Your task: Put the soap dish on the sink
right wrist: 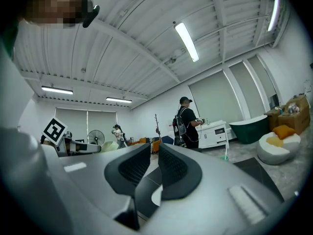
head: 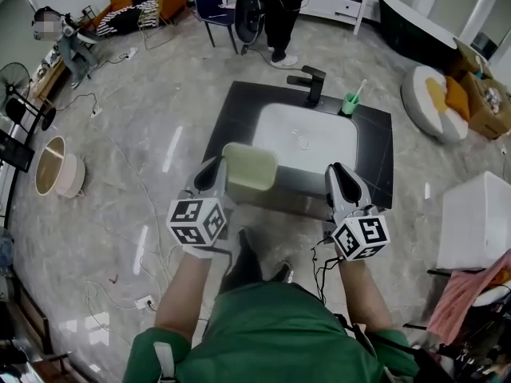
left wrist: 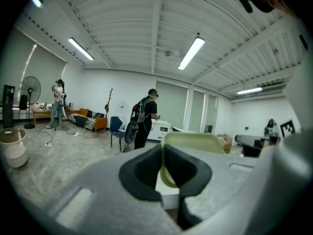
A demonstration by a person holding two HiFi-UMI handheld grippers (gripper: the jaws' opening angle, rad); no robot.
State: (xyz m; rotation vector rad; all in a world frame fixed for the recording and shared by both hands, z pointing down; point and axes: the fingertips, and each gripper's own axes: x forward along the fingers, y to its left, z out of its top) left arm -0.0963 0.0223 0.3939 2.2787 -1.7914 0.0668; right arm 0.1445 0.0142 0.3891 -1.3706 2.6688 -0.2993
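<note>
A pale green soap dish (head: 250, 166) hangs tilted over the front left edge of the black sink counter (head: 375, 146), held up by my left gripper (head: 217, 172), which is shut on its rim. In the left gripper view the dish (left wrist: 193, 142) stands up between the black pads (left wrist: 142, 173). The white basin (head: 303, 138) lies just beyond it, with a black faucet (head: 313, 82) at the back. My right gripper (head: 339, 178) hovers over the counter's front right, and its jaws (right wrist: 154, 163) are shut on nothing.
A green cup with a toothbrush (head: 350, 102) stands at the counter's back right. A person in black (head: 279, 14) stands behind the sink. A white box (head: 475, 218) is on the right, a wooden tub (head: 56, 166) on the left, and cables cross the floor.
</note>
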